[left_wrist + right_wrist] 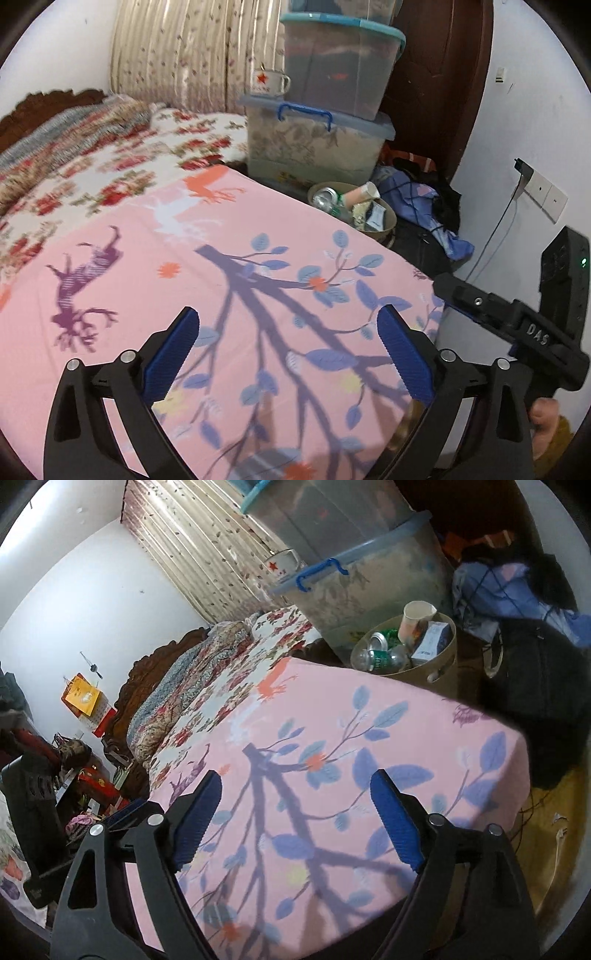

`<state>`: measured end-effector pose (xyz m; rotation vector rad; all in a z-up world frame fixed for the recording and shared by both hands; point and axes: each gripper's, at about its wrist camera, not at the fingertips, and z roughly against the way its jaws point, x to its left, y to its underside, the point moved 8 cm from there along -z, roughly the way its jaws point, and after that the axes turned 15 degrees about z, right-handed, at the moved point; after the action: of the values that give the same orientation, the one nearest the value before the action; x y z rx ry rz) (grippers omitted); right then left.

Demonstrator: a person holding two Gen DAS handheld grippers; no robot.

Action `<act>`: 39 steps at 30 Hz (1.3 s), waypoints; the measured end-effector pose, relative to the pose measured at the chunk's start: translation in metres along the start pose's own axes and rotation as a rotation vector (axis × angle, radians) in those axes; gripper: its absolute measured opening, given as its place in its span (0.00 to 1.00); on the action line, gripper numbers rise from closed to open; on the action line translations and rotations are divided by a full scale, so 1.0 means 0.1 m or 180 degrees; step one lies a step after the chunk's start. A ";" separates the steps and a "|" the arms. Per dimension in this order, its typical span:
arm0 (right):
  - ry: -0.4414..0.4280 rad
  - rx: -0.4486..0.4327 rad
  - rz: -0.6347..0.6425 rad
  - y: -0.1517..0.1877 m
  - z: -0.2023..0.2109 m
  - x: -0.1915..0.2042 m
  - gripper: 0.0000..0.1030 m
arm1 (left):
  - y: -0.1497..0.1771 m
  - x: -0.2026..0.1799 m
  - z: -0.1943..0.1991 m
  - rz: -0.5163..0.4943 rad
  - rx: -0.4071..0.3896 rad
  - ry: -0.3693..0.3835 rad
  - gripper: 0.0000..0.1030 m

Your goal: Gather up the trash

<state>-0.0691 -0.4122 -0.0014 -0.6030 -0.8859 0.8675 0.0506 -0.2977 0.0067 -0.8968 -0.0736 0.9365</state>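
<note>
Both the left tongs [288, 332] and right tongs [295, 797] are spread wide, holding nothing, over the pink sheet [221, 280] on the bed. The trash bin [443, 664] sits just past the bed's far edge, stuffed with a paper cup [415, 622] and cans. Storage boxes [317, 147] crowd right behind it, a clothes pile [517, 590] alongside.

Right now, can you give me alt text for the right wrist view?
The open right gripper hovers empty over a pink bedsheet printed with blue leaves. Beyond the bed's far edge stands a round tan bin holding crushed cans, a paper cup and a small carton, beside stacked clear storage boxes.
</note>
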 end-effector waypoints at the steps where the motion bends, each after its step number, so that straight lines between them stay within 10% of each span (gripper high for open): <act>1: -0.0012 -0.0001 -0.0007 0.01 0.02 0.05 0.82 | 0.01 0.05 0.07 -0.0013 -0.0058 -0.0034 0.91; 25: 0.0191 -0.0123 -0.0071 0.14 0.17 0.47 0.97 | 0.01 0.56 0.45 -0.0012 -0.0421 -0.0792 0.92; 39: 0.0320 -0.0131 -0.0118 0.20 0.23 0.39 0.97 | 0.03 0.39 0.47 -0.0157 -0.0408 -0.0833 0.92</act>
<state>-0.0832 -0.3665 0.0108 -0.6585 -0.8231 0.7806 0.0531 -0.2385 0.0232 -0.8818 -0.3818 1.0075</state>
